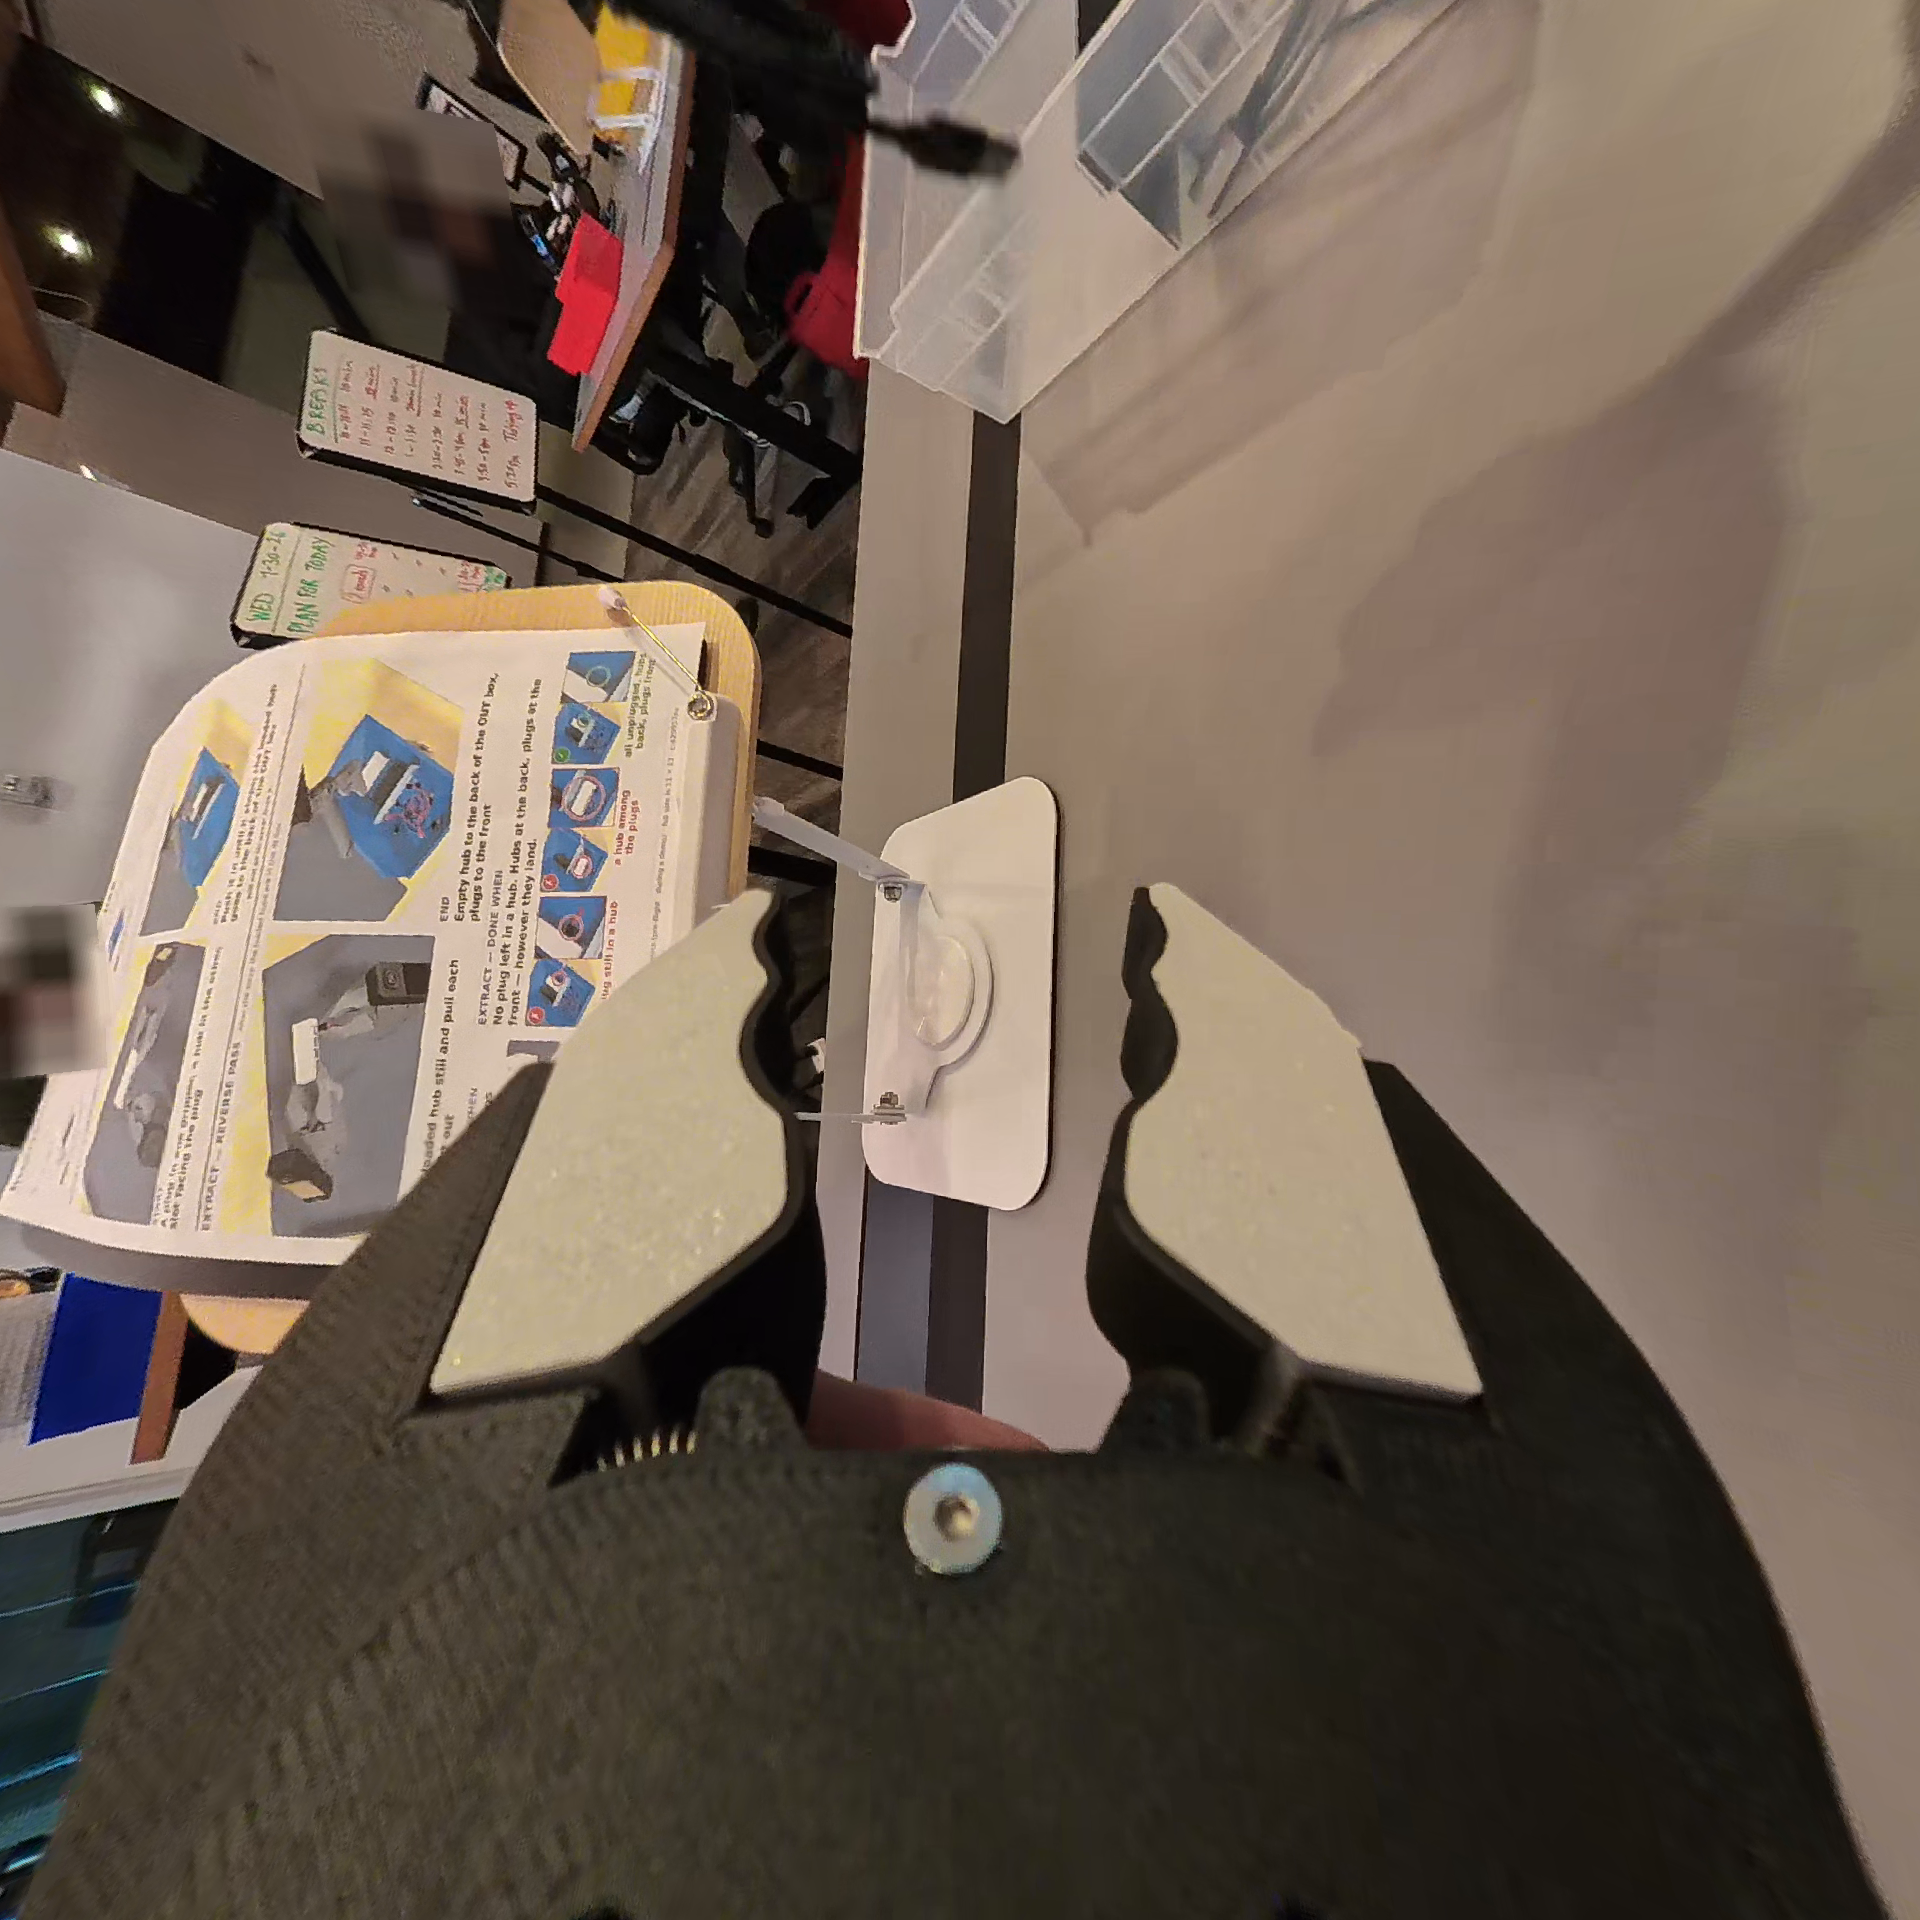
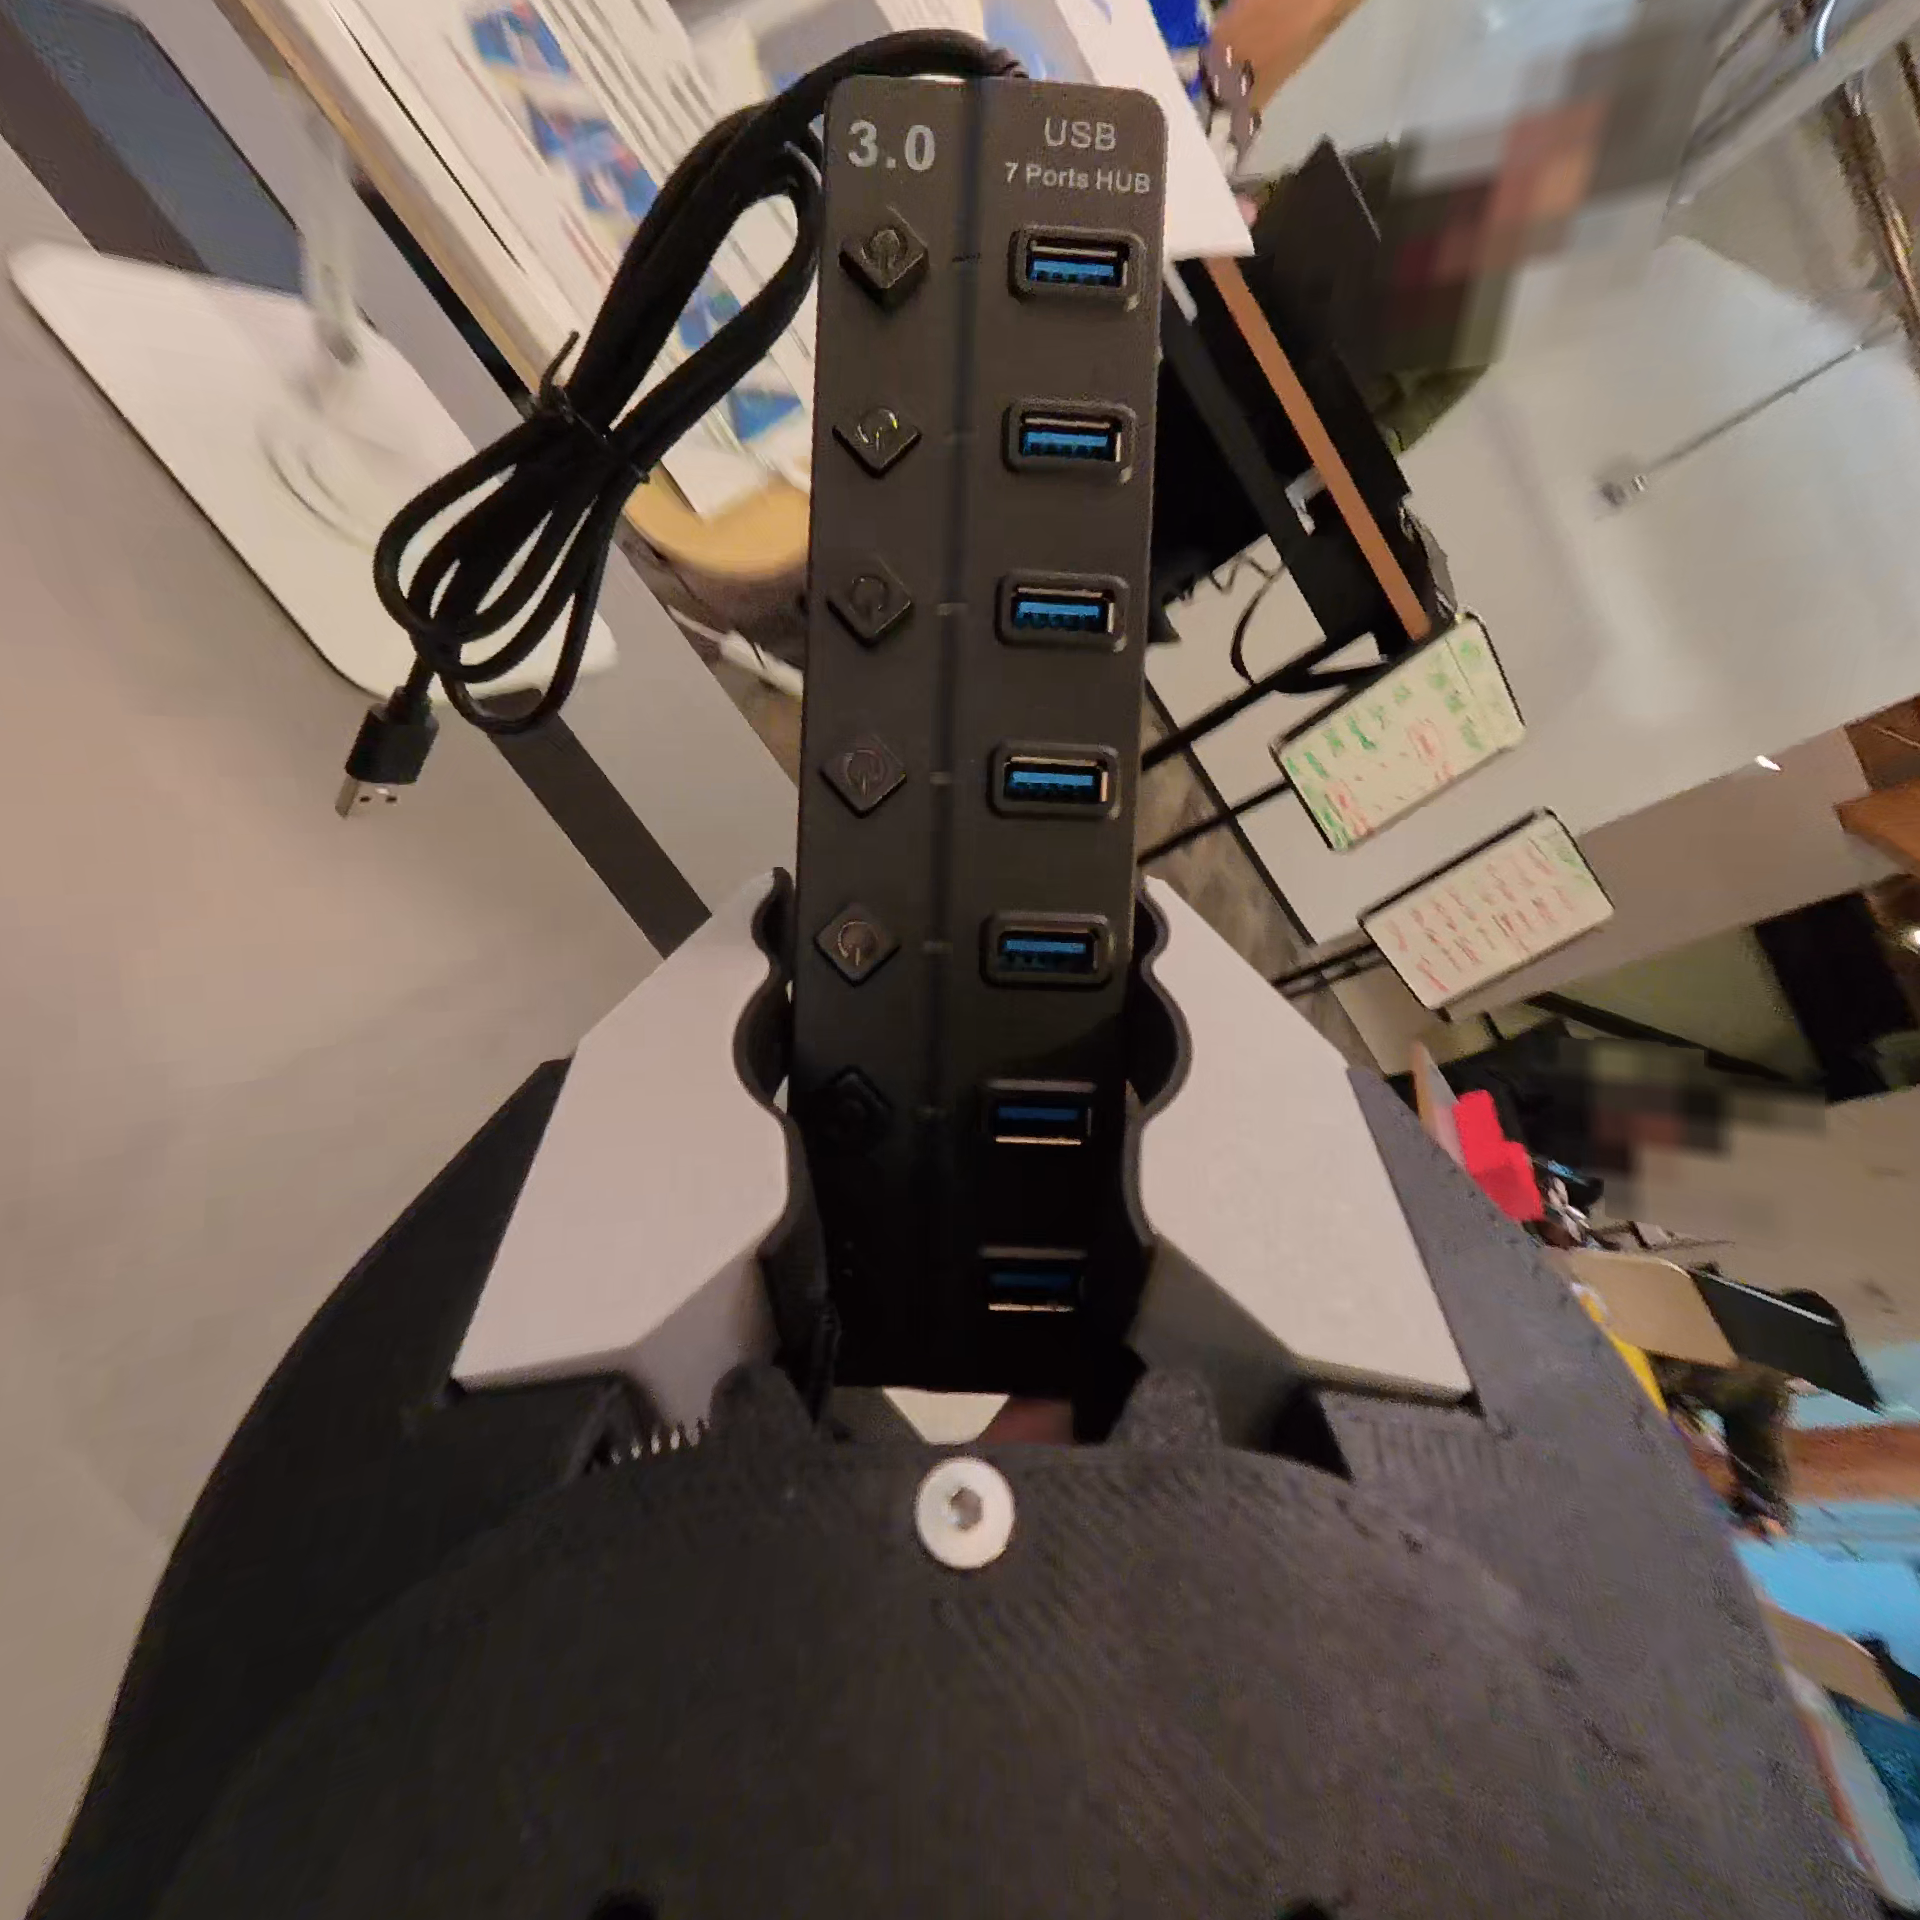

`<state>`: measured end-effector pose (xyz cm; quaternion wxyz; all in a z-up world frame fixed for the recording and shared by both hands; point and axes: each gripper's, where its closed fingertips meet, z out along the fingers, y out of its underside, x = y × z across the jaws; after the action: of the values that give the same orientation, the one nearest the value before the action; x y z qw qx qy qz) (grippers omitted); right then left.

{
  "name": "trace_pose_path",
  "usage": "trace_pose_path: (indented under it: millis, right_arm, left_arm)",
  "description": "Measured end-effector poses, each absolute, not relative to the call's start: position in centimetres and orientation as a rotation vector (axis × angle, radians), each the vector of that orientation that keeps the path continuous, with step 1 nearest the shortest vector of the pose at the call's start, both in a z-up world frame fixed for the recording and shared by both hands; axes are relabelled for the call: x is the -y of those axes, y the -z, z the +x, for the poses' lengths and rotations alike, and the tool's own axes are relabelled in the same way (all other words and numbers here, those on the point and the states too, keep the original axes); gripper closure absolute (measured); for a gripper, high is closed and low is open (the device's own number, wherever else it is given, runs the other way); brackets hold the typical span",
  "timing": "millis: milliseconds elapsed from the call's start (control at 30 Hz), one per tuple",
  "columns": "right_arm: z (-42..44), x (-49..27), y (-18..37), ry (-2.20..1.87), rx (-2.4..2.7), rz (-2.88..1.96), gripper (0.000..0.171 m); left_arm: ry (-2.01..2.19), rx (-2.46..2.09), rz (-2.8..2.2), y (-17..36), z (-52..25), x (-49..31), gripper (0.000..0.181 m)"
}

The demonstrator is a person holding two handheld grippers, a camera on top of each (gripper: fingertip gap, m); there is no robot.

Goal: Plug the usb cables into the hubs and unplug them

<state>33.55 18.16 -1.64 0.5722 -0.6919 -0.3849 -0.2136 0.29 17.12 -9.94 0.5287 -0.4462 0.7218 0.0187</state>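
My right gripper (image 2: 961, 935) is shut on a long black USB hub (image 2: 987, 520) with a row of blue ports and a row of diamond buttons. The hub is held by its near end, lifted above the grey table (image 2: 208, 1039). Its own bundled black cable (image 2: 540, 499) hangs at the left and ends in a USB plug (image 2: 384, 764), free in the air. My left gripper (image 1: 951, 904) is open and empty, above the table edge. A black plug on a cable (image 1: 945, 145) shows blurred at the top of the left wrist view.
A white stand base (image 1: 977, 997) with a clear suction disc sits at the table edge (image 1: 914, 623) ahead of the left gripper; it also shows in the right wrist view (image 2: 208, 416). It carries an instruction sheet on a wooden board (image 1: 395, 914). A clear plastic bin (image 1: 1091, 208) stands farther along.
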Motion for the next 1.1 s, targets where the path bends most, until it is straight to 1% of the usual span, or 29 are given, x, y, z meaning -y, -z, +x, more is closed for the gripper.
trace_pose_path:
  millis: [167, 367, 533, 733, 833, 1100]
  right_arm:
    - [41.2, -19.3, 1.8, 0.734, 0.995, -1.685, 0.111]
    - [47.0, -21.0, 6.4, 0.920, 1.177, -1.811, 0.110]
    - [48.8, -22.6, 10.7, 0.960, 1.318, -1.888, 0.110]
    - [49.4, -24.7, 12.8, 0.970, 1.373, -1.935, 0.110]
    - [50.4, -25.4, 12.0, 0.945, 1.331, -1.955, 0.110]
    - [52.4, -24.5, 3.8, 1.012, 1.204, -1.844, 0.110]
  left_arm:
    - [-0.062, -1.735, -1.076, 10.6, 0.3, -17.6, 0.120]
    - [-0.064, -1.731, -1.100, 10.7, -0.3, -18.2, 0.122]
    - [-0.076, -1.733, -1.109, 10.9, -0.5, -18.6, 0.122]
    - [-0.089, -1.740, -1.126, 11.5, -0.7, -19.1, 0.122]
    - [-0.089, -1.743, -1.134, 11.8, -0.8, -19.3, 0.121]
    - [-0.078, -1.749, -1.157, 12.5, -0.9, -20.0, 0.121]
